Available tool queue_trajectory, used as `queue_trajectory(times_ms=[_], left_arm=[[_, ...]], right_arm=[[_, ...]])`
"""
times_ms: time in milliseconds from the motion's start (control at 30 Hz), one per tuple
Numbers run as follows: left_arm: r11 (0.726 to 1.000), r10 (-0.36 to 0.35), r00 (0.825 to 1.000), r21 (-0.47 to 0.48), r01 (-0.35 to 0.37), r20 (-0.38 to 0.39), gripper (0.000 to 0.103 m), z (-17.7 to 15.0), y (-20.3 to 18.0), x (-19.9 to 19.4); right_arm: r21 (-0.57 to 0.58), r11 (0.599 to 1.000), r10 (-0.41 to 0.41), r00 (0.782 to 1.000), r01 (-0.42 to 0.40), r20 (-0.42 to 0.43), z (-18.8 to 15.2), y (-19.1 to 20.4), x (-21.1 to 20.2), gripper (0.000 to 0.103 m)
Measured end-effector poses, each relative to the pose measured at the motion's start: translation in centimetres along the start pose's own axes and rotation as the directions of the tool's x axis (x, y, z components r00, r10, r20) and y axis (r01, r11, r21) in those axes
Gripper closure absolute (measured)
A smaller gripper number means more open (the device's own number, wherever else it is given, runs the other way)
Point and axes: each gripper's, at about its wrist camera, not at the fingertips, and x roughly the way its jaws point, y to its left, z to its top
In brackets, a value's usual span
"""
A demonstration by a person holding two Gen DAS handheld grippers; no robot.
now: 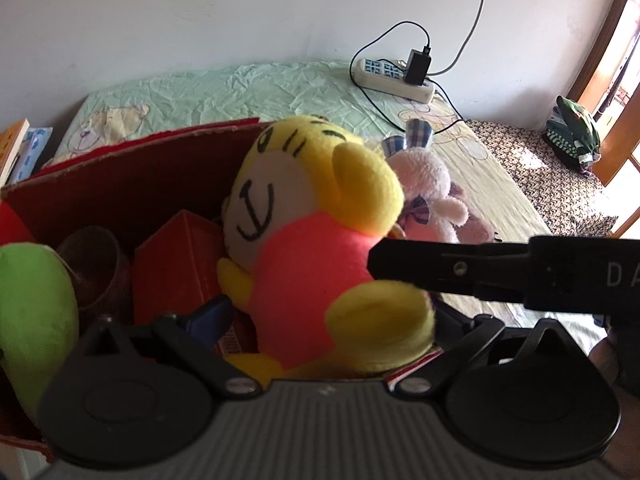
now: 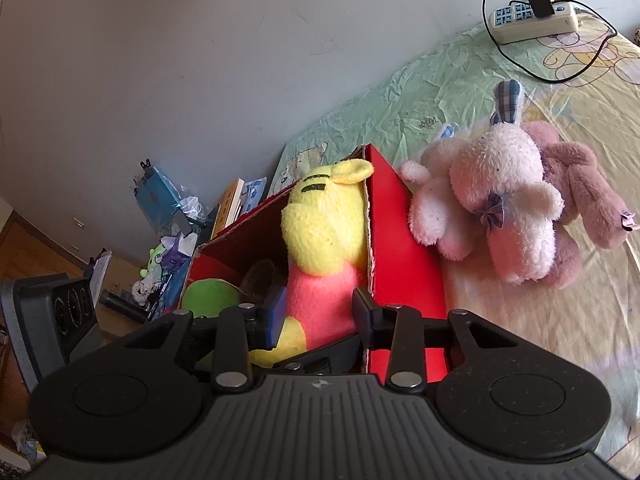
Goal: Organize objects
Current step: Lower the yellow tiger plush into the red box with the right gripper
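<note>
1. The yellow tiger plush [image 2: 324, 236] in a pink shirt stands upright in the red cardboard box [image 2: 404, 248], against the box's right wall, its head rising above the rim.
2. The right tool [image 2: 318, 312] has its two fingers on either side of the plush's pink body, pressing into it; it has hold of the toy.
3. The left tool [image 1: 332, 316] stands wide open at the near edge of the box; its fingers are mostly hidden behind the plush and I cannot see either one pressing on it. The right tool's black finger crosses in front from the right.
4. Inside the box, left of the plush: one smaller red carton [image 1: 176, 264], one dark brown round container [image 1: 96, 268] and one green plush [image 1: 32, 312] at the near left corner.
5. The box sits on a bed [image 2: 540, 320] with a pale green and yellow cartoon sheet.
6. Just right of the box lie two more soft toys, touching each other: one pale pink rabbit [image 2: 504, 200] with plaid ears and a bow, and one darker mauve plush [image 2: 580, 184] behind it.
7. At the far side of the bed, by the wall, lies one white power strip [image 2: 536, 20] with a black adapter plugged in and cables trailing.
8. Left of the bed are books and assorted clutter.
</note>
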Motion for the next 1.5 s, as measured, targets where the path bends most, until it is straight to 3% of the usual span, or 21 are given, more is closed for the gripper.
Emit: queue_trajectory(times_ms=[767,1300,1500], left_arm=[[0.977,0.2,0.98,-0.074,-0.199,-0.002,0.002,-0.8,-2.0,-0.3],[0.952,0.301,0.954,-0.064,-0.3,0.006,0.001,-0.8,-3.4,-0.4],[0.948,0.309,0.951,-0.084,-0.308,-0.004,0.001,-0.7,-3.4,-0.4]], right_arm=[[-0.052,0.994,0.096,0.994,-0.099,-0.061,0.1,-1.2,-1.0,0.065],[-0.08,0.989,0.12,0.989,-0.127,-0.081,0.2,-1.4,-1.2,0.065],[-0.09,0.987,0.126,0.988,-0.134,-0.088,0.2,-1.5,-1.3,0.065]])
